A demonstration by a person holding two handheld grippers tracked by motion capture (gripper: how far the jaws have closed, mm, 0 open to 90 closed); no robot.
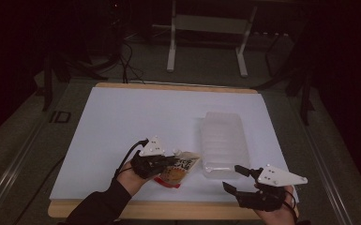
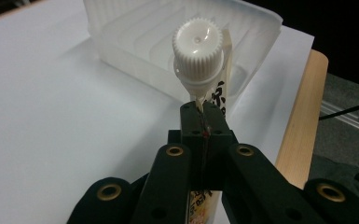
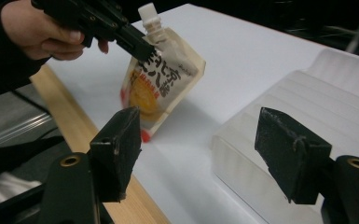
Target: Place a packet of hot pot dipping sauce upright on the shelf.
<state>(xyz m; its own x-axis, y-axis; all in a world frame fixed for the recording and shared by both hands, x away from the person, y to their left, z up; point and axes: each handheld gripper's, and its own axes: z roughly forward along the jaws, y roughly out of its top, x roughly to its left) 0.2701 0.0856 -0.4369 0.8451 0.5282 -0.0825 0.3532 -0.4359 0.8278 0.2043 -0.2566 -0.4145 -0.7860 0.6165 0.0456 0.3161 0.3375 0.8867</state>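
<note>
Black jaws of the right gripper (image 1: 236,179) stand wide apart with nothing between them, hovering over the near edge of the table (image 1: 215,209) toward its right corner, held from below by the person's right hand (image 1: 281,213). In the right gripper view the two pads (image 3: 121,149) frame a stretch of white sheet (image 3: 242,60) and the near end of the clear plastic tray (image 3: 307,112), touching neither.

To the left, just past the same near edge, the left gripper (image 1: 171,161) is gripped by the left hand (image 1: 130,176), a dark sleeve (image 1: 94,208) running back off the table. Its jaws are pressed together on the spouted pouch (image 1: 178,169), pinching the flat top of the pouch just below the spout. In the left gripper view the white ribbed cap (image 2: 198,44) rises right above the closed jaws. The pouch hangs tilted, cap end up; its lower red-edged corner looks close to the white sheet, though whether it touches is hard to tell. It carries dark lettering and an orange picture on the front.

Beyond and to the right of the pouch, the tray lies lengthwise on the right half of the sheet, open side up, its near end close to the near edge and its far end around the middle. Past the far edge of the table stands a pale metal frame (image 1: 206,42) on a dark floor.
</note>
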